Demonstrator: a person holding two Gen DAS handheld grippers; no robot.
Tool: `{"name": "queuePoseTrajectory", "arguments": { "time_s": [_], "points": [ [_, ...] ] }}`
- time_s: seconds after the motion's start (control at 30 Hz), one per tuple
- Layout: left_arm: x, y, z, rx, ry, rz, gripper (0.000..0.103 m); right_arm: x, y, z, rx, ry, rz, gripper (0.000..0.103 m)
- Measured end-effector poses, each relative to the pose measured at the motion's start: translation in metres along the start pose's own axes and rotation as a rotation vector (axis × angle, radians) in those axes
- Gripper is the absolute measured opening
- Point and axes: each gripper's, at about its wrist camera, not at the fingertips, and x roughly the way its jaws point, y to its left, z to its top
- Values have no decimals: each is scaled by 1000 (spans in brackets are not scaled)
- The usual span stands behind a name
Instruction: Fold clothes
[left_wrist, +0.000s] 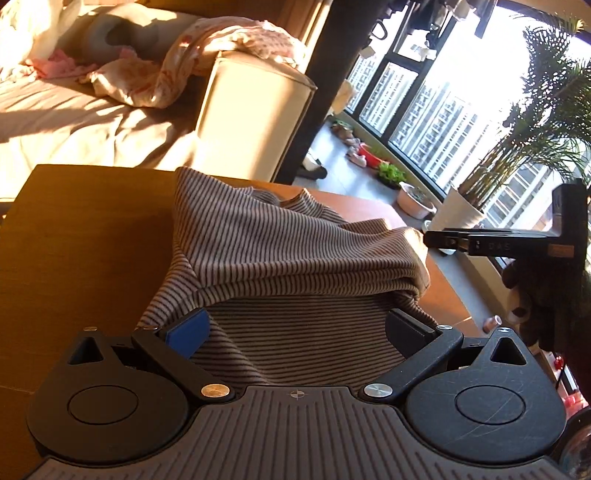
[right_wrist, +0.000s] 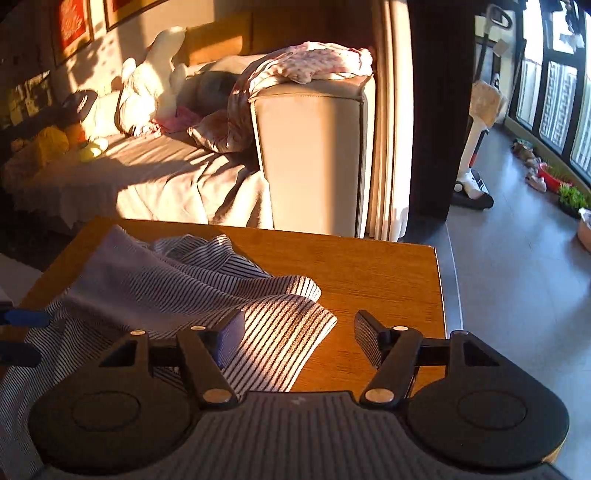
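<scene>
Striped garment (right_wrist: 155, 291) on wooden table (right_wrist: 369, 273): hem corner between right gripper (right_wrist: 299, 343)'s released fingers, nearer than left gripper (left_wrist: 297, 330), likewise spread over cloth.

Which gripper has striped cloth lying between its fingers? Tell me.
The left gripper: the striped garment fills its open gap. The right gripper spans mostly bare table.

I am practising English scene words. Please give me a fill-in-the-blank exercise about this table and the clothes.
1. The garment on the table has a ____ pattern.
2. The garment lies on a ____ table.
3. The right claw has its jaws ____, with nothing gripped.
4. A pink blanket hangs over the arm of the ____.

Missing words: striped; wooden; open; sofa
</scene>
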Motion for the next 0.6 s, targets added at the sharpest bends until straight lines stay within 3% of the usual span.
{"name": "queuePoseTrajectory", "arguments": {
  "time_s": [0.1, 0.27, 0.3, 0.33, 0.43, 0.5, 0.6],
  "points": [
    [7, -1, 5, 18, -27, 39, 103, -3, -14, -9, 165, -31, 49, 66],
    [32, 0, 10, 138, -33, 231, 103, 20, -28, -36, 385, -15, 105, 65],
    [36, 4, 9, 139, -21, 248, 103, 25, -26, -39, 407, -10, 121, 58],
    [40, 7, 8, 141, -9, 266, 103, 28, -21, -37, 396, -11, 132, 37],
    [47, 17, 7, 136, 8, 306, 103, 29, 1, -21, 327, -45, 149, 18],
    [45, 24, 7, 126, 6, 330, 103, 23, 21, -1, 246, -100, 149, 16],
    [40, 35, 8, 106, 0, 359, 103, 6, 43, 31, 185, -172, 226, 14]
  ]
}}
